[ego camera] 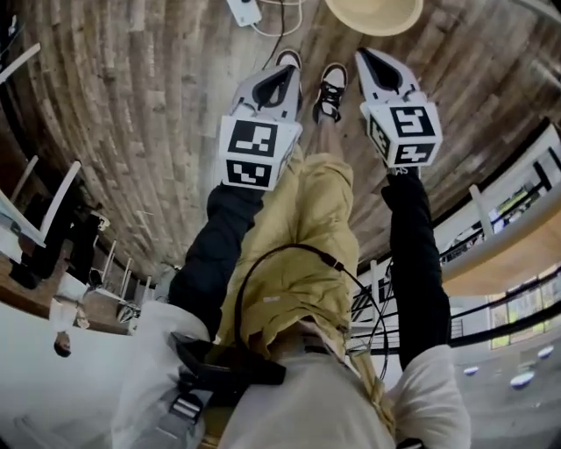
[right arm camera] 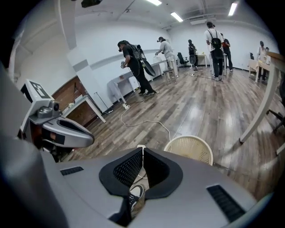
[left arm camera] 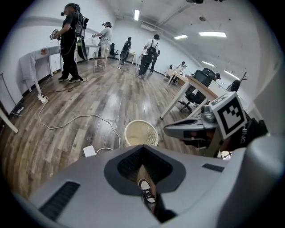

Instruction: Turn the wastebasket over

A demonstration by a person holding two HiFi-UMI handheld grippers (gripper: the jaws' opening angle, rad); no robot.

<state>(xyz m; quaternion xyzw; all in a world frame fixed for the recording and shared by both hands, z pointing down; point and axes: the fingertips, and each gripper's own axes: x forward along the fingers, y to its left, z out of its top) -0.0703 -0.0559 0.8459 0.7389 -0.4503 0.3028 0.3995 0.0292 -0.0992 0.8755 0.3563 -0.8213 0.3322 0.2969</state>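
Note:
The cream mesh wastebasket (left arm camera: 140, 132) stands upright on the wood floor with its mouth up, just ahead of my shoes (ego camera: 330, 88). Only its rim (ego camera: 375, 13) shows at the top edge of the head view; in the right gripper view the basket (right arm camera: 189, 149) sits right of the jaws. My left gripper (ego camera: 282, 77) and right gripper (ego camera: 375, 63) hang side by side above my feet, short of the basket and pointing down toward it. Both are shut with nothing between the jaws. Each gripper also shows in the other's view: the right gripper (left arm camera: 196, 127), the left gripper (right arm camera: 62, 131).
A white power strip (left arm camera: 89, 151) with a looping cable (left arm camera: 75, 119) lies on the floor left of the basket. A table leg (left arm camera: 176, 100) and office chairs stand to the right. Several people (left arm camera: 70, 42) work by desks along the far walls.

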